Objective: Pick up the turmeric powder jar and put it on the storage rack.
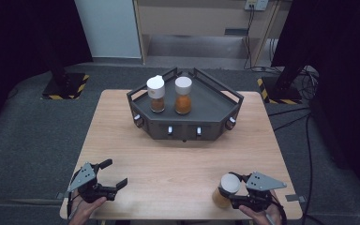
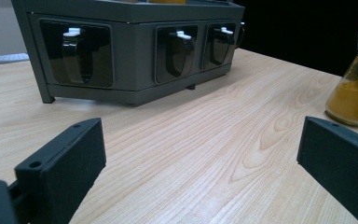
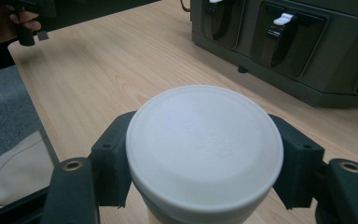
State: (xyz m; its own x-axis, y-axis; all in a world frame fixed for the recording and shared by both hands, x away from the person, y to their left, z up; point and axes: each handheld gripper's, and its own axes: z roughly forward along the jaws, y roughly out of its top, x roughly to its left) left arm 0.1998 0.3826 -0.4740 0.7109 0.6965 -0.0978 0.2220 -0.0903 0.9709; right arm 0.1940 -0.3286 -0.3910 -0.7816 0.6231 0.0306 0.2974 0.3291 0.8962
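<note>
A spice jar (image 1: 228, 185) with a white lid and orange powder stands at the table's near right, and my right gripper (image 1: 234, 191) is shut on it just under the lid. In the right gripper view the lid (image 3: 204, 144) sits between the two black fingers (image 3: 114, 163), whose pads press on both sides. At the near left my left gripper (image 1: 116, 172) is open with nothing between its jaws. The left gripper view looks along bare wood past its open gripper (image 2: 205, 158); the held jar (image 2: 354, 93) shows at the right edge.
A dark grey angled rack (image 1: 185, 129) stands at the table's far middle, with two more white-lidded spice jars (image 1: 156, 93) (image 1: 183, 95) on it. Its front wall (image 2: 135, 51) has recessed black clips with white tips. Bare wood lies between the rack and both grippers.
</note>
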